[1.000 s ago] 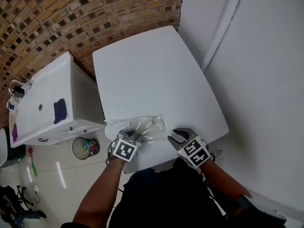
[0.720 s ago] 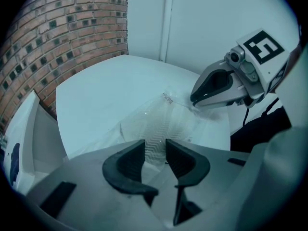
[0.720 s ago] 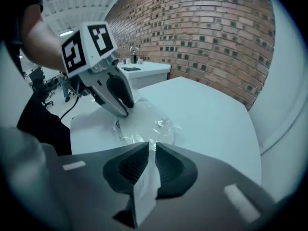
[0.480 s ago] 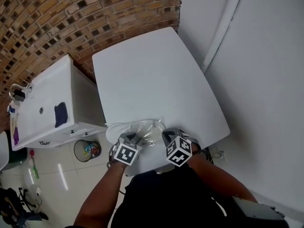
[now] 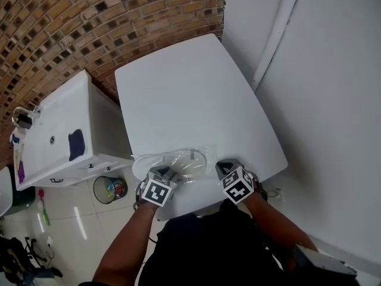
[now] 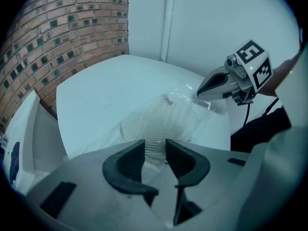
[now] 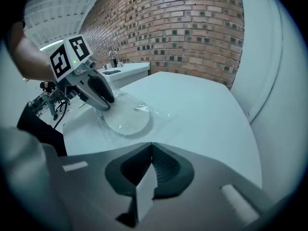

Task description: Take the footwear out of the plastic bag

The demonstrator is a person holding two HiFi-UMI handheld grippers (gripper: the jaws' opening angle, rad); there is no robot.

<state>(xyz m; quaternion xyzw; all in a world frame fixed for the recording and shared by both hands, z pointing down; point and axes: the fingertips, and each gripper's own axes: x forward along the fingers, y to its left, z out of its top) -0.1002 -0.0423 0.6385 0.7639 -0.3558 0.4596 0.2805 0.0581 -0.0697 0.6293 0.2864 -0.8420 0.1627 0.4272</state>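
A white slipper [image 5: 181, 159] lies inside a clear plastic bag [image 5: 199, 155] near the front edge of the white table [image 5: 190, 94]. My left gripper [image 5: 165, 173] is shut on the slipper's near end through the film. Its ribbed sole [image 6: 161, 124] shows between the jaws [image 6: 155, 154]. My right gripper [image 5: 220, 168] is shut, just right of the bag. Its tips [image 6: 199, 93] sit beside the bag's crinkled edge [image 6: 208, 105]; I cannot tell whether they pinch any film. From the right gripper view the slipper [image 7: 126, 118] lies ahead, with the left gripper [image 7: 105, 101] on it.
A white cabinet with a sink [image 5: 53, 136] stands left of the table, and a waste bin [image 5: 109, 187] is on the tiled floor below. A brick wall [image 5: 89, 16] runs behind and a white wall [image 5: 321, 100] is on the right.
My right gripper was open to the right of the bag, swung in against the bag, shut, and has drawn back slightly to the right. The left gripper kept its hold.
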